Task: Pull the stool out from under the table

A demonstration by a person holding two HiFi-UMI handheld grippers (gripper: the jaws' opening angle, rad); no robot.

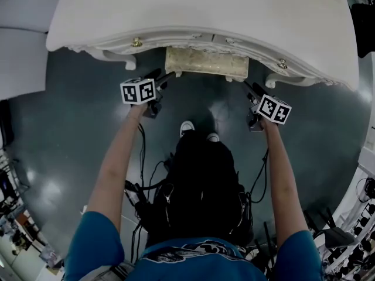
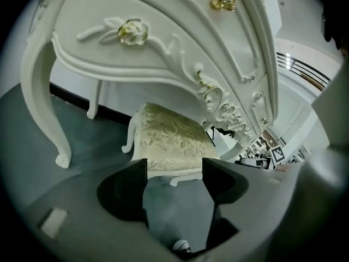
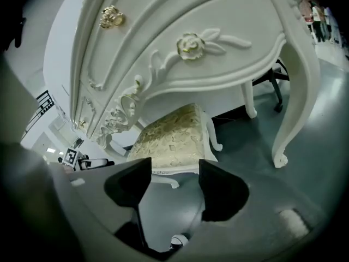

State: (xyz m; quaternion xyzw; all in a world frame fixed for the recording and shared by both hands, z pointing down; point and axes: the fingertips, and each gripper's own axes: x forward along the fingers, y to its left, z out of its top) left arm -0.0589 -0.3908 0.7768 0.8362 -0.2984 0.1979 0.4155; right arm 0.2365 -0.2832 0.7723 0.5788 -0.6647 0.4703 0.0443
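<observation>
The left gripper has its jaws well apart. They stand at the left front corner of the stool, and in the left gripper view the seat's front edge shows across the gap with neither pad pressing on it. The stool, with its gold-patterned cushion, sits mostly tucked under the ornate white table, only its front edge showing in the head view. The right gripper is also spread wide and empty at the stool's right front corner. I cannot tell whether its tips touch the seat.
</observation>
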